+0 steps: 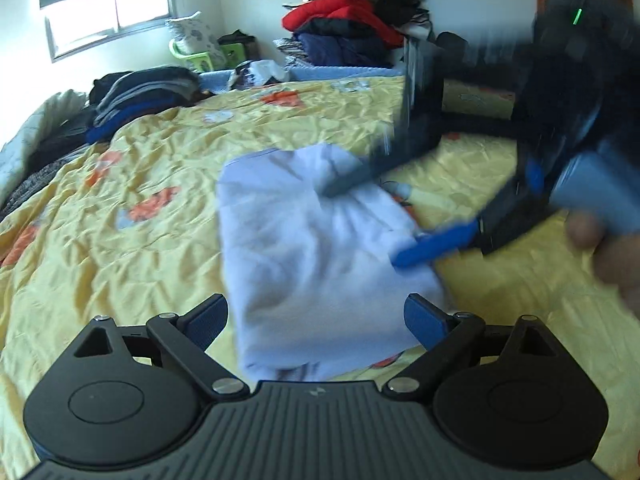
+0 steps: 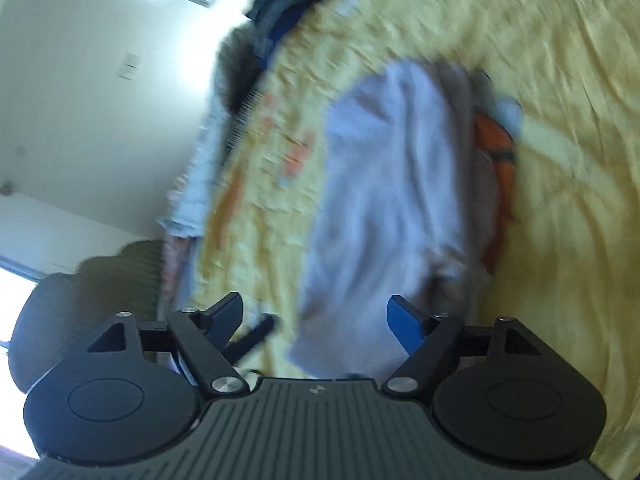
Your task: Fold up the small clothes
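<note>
- bed (image 1: 120, 184) fills both views under a wrinkled yellow quilt with orange and blue print.
- clothes heap (image 1: 352, 20) at the far side in my left view, red jacket near the top, dark layers around it.
- second dark pile (image 1: 140, 96) sits at the far left of the bed, below the window (image 1: 112, 12).
- white garment (image 1: 316, 240) lies mid-quilt, folded into a rough rectangle, straight ahead of both cameras; in my right view (image 2: 388, 200) it runs lengthwise away from me, and an orange patch shows beside its right edge.
- right gripper (image 1: 372, 224) reaches in from the right in my left view, blurred, jaws wide apart, one dark finger and one blue finger over the garment's right side; i cannot tell if they touch it.
- left gripper (image 1: 316, 316) has jaws spread wide, the garment's near end showing between them, nothing clamped.
- my right view is badly smeared; its own blue pads (image 2: 404, 320) stand well apart.
</note>
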Available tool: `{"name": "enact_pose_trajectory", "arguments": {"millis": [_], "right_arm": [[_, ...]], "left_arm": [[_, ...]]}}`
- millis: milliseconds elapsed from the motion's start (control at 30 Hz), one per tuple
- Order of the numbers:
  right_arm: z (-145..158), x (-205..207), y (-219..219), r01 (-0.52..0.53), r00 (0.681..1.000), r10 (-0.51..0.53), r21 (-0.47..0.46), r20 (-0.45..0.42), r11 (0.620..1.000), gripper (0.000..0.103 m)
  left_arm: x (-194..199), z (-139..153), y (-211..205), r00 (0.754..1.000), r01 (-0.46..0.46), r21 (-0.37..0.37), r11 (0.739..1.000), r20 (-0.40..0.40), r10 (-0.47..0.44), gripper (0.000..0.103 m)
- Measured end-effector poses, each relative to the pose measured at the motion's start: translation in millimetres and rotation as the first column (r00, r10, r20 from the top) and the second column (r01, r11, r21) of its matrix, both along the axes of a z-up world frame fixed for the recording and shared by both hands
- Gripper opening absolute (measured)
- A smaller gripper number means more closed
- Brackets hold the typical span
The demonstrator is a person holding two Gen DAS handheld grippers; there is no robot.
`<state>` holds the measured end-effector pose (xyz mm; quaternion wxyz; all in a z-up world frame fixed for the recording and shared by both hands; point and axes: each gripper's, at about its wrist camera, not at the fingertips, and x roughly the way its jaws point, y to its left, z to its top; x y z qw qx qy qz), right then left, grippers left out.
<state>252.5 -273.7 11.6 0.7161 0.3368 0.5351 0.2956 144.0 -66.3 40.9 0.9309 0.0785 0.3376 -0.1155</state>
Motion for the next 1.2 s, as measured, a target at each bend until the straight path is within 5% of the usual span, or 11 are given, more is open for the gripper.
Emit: {"name": "enact_pose_trajectory", "arguments": {"millis": [33, 133, 300, 367, 467, 567, 667, 800, 900, 1000, 1200], "right_arm": [[-10.5, 1.7, -1.3, 0.012, 1.000, -0.012, -0.006, -0.014, 1.000, 0.060], [-9.3, -4.7, -17.4, 0.096, 0.995, -0.095, 0.015, -0.032, 0.995, 0.057], [29.3, -52.0, -47.4, 0.234, 0.962, -0.203, -0.163, 0.184, 0.958, 0.081], [40.2, -78.6, -62.6, 0.288, 0.936, -0.202, -0.299, 0.288, 0.910, 0.081], [45.5, -111.8, -84.8, 0.368, 0.910, -0.185, -0.519, 0.371, 0.772, 0.081], [48.9, -128.0, -104.1, 0.411, 0.902, -0.225, -0.573, 0.369, 0.709, 0.082], [62.2, -130.7, -90.9, 0.398, 0.894, -0.228, -0.450, 0.386, 0.799, 0.082], [53.3, -91.8, -56.5, 0.279, 0.938, -0.235, -0.152, 0.253, 0.948, 0.090], [25.6, -55.1, -39.9, 0.263, 0.964, -0.257, -0.106, 0.070, 0.959, 0.077], [17.2, -43.6, -25.6, 0.262, 0.965, -0.248, -0.254, 0.086, 0.931, 0.066], [5.2, -32.3, 1.5, 0.179, 0.983, -0.164, -0.260, 0.076, 0.949, 0.056]], "left_arm": [[-2.0, 1.0, 5.9, 1.000, -0.012, 0.000, 1.000, -0.003, 0.012, 0.096], [-8.8, 6.3, 37.0, 0.996, -0.085, -0.026, 0.996, -0.016, 0.085, 0.096], [-23.7, 27.6, 128.5, 0.946, -0.324, -0.087, 0.942, -0.023, 0.323, 0.096], [-36.5, 44.1, 166.5, 0.901, -0.430, -0.104, 0.897, 0.011, 0.433, 0.096], [-46.8, 66.5, 209.4, 0.835, -0.534, -0.132, 0.835, 0.072, 0.545, 0.096], [-47.0, 79.2, 227.6, 0.800, -0.567, -0.175, 0.805, 0.114, 0.589, 0.096], [-36.6, 69.1, 201.8, 0.837, -0.511, -0.217, 0.832, 0.097, 0.539, 0.096], [-24.6, 33.3, 115.7, 0.940, -0.309, -0.202, 0.929, 0.085, 0.331, 0.096], [-16.1, 6.6, 60.6, 0.978, -0.201, -0.186, 0.962, 0.015, 0.207, 0.096], [-16.3, -8.9, 34.2, 0.978, -0.201, -0.079, 0.976, 0.032, 0.204, 0.096], [-18.7, -8.0, 29.0, 0.986, -0.156, -0.032, 0.987, 0.045, 0.158, 0.096]]}}
